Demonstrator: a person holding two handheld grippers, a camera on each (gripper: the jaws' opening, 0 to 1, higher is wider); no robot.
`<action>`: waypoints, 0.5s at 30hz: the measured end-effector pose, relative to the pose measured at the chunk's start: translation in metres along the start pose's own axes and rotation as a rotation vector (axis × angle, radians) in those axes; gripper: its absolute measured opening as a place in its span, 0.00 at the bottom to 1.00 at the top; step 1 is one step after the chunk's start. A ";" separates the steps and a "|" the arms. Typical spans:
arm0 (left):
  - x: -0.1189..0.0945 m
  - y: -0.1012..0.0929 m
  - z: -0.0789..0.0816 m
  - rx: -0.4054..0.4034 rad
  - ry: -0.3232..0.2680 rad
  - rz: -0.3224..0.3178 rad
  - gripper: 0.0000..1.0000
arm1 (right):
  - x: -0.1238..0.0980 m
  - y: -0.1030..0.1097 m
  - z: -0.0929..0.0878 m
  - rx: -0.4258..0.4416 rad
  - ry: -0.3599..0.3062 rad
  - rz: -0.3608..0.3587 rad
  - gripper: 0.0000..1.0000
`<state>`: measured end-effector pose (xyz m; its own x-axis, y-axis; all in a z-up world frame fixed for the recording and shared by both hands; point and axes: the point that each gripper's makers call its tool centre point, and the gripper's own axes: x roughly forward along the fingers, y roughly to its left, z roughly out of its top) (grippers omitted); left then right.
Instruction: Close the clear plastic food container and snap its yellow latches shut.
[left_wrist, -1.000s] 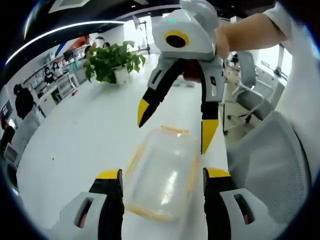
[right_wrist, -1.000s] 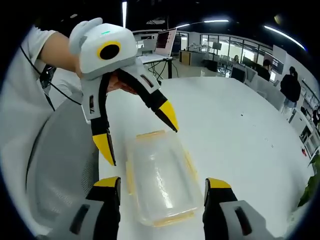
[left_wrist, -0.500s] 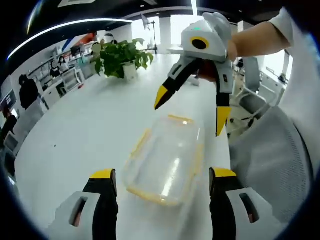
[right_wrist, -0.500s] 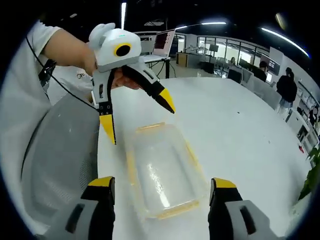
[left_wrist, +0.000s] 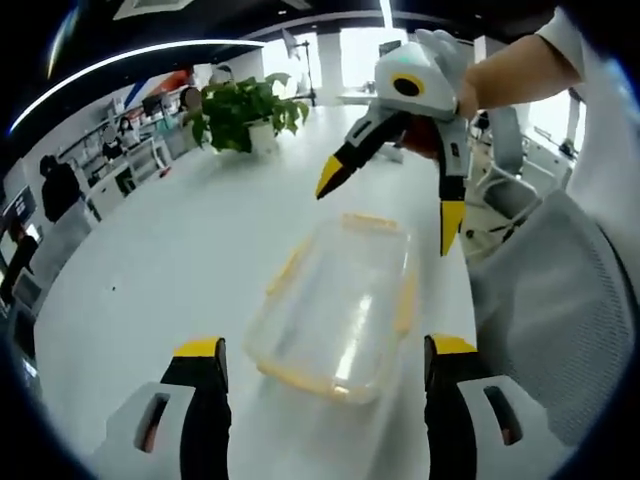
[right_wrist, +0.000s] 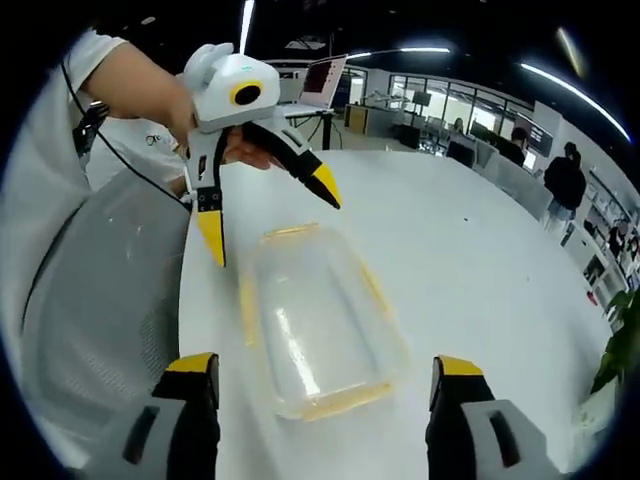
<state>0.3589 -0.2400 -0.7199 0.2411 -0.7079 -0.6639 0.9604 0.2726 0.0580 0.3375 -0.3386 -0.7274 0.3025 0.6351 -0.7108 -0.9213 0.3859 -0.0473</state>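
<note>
1. Container (left_wrist: 340, 305) of clear plastic is lying flat on the white table (left_wrist: 170, 260), lid on top. In the left gripper view it is sitting just ahead of and between my left gripper's (left_wrist: 320, 362) own two jaws; in the right gripper view it (right_wrist: 318, 325) is likewise lying between the right gripper's (right_wrist: 325, 378) jaws.
2. I am seeing yellow latches (left_wrist: 405, 305) running along the container's long sides and across its ends. Whether each is snapped down, I cannot tell.
3. I am holding the left gripper's jaws spread wide, one on each side of the container's near end, gripping nothing. Whether they are touching the table is not clear.
4. The right gripper is hanging above the container's far end in the left gripper view (left_wrist: 392, 195), jaws spread apart, yellow tips pointing down, clear of the lid. A hand (left_wrist: 455, 85) is wrapping its white body.
5. In the right gripper view the left gripper (right_wrist: 268, 218) is hovering over the opposite end, jaws wide apart, one tip near the container's corner by the table edge, not touching.
6. A grey mesh chair (right_wrist: 95, 300) is standing beside the table edge, near the container.
7. A potted plant (left_wrist: 245, 115) is sitting on the table well beyond the container. People are standing at desks in the background.
</note>
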 end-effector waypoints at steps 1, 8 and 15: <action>0.000 0.000 -0.001 -0.003 0.002 0.001 0.79 | 0.001 -0.001 -0.001 0.000 0.000 -0.004 0.87; 0.002 -0.001 -0.003 0.011 0.006 -0.002 0.79 | 0.006 0.001 -0.003 0.001 -0.005 0.004 0.85; 0.005 -0.001 -0.007 0.029 0.020 -0.013 0.78 | 0.011 -0.001 -0.003 -0.007 -0.013 0.004 0.83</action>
<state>0.3580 -0.2393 -0.7282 0.2262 -0.6981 -0.6793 0.9670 0.2448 0.0705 0.3407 -0.3339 -0.7366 0.3021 0.6453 -0.7016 -0.9243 0.3785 -0.0498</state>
